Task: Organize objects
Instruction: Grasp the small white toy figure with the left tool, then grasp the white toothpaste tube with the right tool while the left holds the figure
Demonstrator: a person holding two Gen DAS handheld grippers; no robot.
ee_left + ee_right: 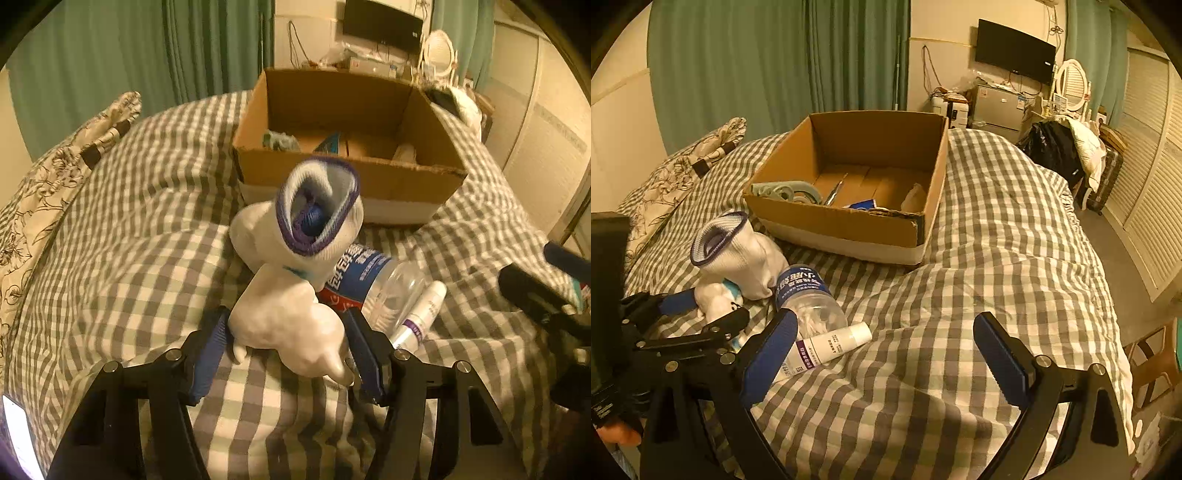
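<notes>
- Left gripper (290, 347): fingers (212, 347) set either side of the white sock (291, 317), blue pads against its toe end; clamped on it.
- White sock: lies on the bed (147, 229), purple-edged cuff raised toward the cardboard box (343, 177).
- Plastic bottle (373, 280): on its side, touching the sock's right flank.
- White tube (421, 314): just beside the bottle, near the left gripper's right finger.
- Right gripper (886, 354): fingers spread wide, nothing between them, only checked bedding; tube and bottle just beside its left finger.
- Cardboard box: open-topped, beyond the sock, small items inside.
- Open room: bare bedding right of the box; pillow (676, 173) at the far left edge.
</notes>
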